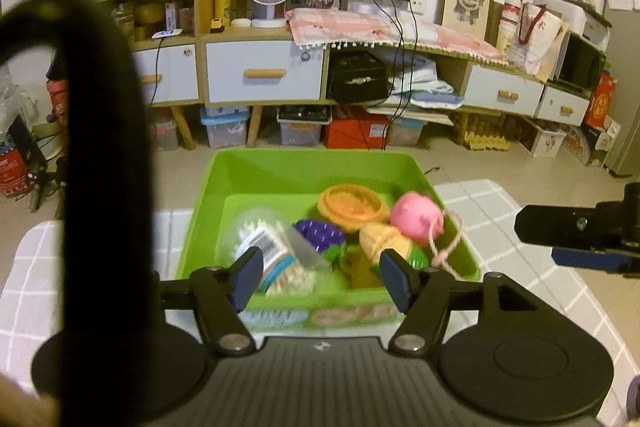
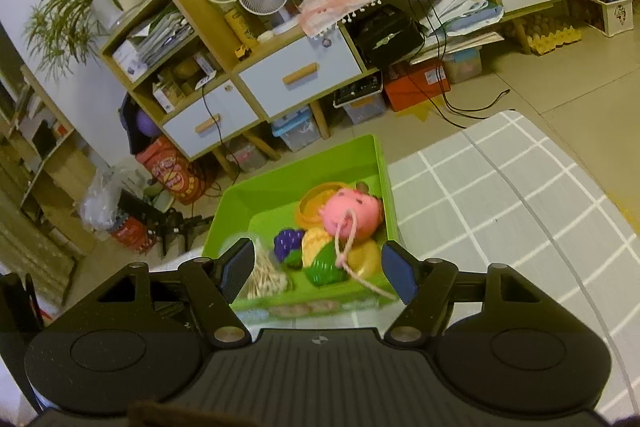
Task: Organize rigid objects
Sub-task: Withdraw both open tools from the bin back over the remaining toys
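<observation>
Both grippers (image 1: 322, 277) (image 2: 318, 275) gape empty above green bin (image 1: 280, 167); pink ball (image 1: 416, 217), purple grapes (image 1: 318, 233) inside.

Your left tongs (image 1: 322, 277) hang over the near wall of the green plastic bin (image 1: 280, 167). Inside it, the clear cotton-swab tub (image 1: 276, 259) lies by their left finger, the purple toy grapes (image 1: 320, 235) ahead between the fingers, the pink plush ball (image 1: 416, 217) further right, and the orange round lid (image 1: 352, 205) behind.

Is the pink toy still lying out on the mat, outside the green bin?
No, the pink toy sits inside the green bin, resting among the other toys against its right wall.
</observation>
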Demonstrator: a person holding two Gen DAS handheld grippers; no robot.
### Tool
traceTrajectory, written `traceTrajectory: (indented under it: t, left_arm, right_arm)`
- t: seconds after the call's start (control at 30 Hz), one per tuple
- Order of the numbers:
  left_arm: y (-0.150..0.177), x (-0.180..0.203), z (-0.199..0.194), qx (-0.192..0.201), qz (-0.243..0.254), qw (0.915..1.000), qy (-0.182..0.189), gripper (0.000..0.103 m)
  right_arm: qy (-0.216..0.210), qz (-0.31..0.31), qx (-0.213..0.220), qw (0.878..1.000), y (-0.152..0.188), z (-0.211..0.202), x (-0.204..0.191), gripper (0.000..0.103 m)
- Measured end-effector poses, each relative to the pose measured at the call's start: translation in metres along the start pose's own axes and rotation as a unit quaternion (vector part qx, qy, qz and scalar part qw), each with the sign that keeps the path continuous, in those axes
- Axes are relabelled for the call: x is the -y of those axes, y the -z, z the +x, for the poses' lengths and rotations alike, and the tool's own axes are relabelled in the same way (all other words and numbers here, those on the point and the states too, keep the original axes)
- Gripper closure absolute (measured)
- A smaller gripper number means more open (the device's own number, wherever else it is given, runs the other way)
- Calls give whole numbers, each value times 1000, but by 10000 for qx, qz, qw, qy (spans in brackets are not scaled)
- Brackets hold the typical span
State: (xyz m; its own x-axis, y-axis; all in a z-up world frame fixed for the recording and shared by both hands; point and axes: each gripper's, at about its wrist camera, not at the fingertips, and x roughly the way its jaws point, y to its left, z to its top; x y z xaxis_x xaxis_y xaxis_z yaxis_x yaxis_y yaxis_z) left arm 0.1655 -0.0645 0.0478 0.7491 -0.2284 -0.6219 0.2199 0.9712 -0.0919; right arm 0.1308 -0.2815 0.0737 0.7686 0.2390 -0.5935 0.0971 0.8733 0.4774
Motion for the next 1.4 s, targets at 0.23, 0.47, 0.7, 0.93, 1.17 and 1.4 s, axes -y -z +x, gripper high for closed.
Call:
traceTrajectory:
  t: [0.23, 0.47, 0.7, 0.93, 1.17, 1.4]
  left_arm:
    - [17, -7, -25, -112, 32, 9999, -5, 34]
    - [32, -11, -37, -277, 97, 9995, -74, 28]
    - [51, -15, -48, -358, 243, 9990, -135, 27]
    - [72, -20, -48, -548, 321, 9979, -134, 26]
    - [91, -22, -47, -634, 581, 9962, -169, 26]
    - [111, -26, -42, -812, 711, 9941, -141, 26]
  right_arm:
    - [29, -130, -79, 9999, 14, -15, -6, 22]
    - [25, -409, -223, 9989, 30, -20, -11, 16]
    - [38, -746, -274, 9968, 45, -22, -16, 9]
    - [129, -829, -346, 9959, 57, -17, -8, 7]
    - [273, -926, -413, 9945, 67, -13, 3, 4]
    - [507, -1245, -537, 9895, 74, -5, 9, 3]
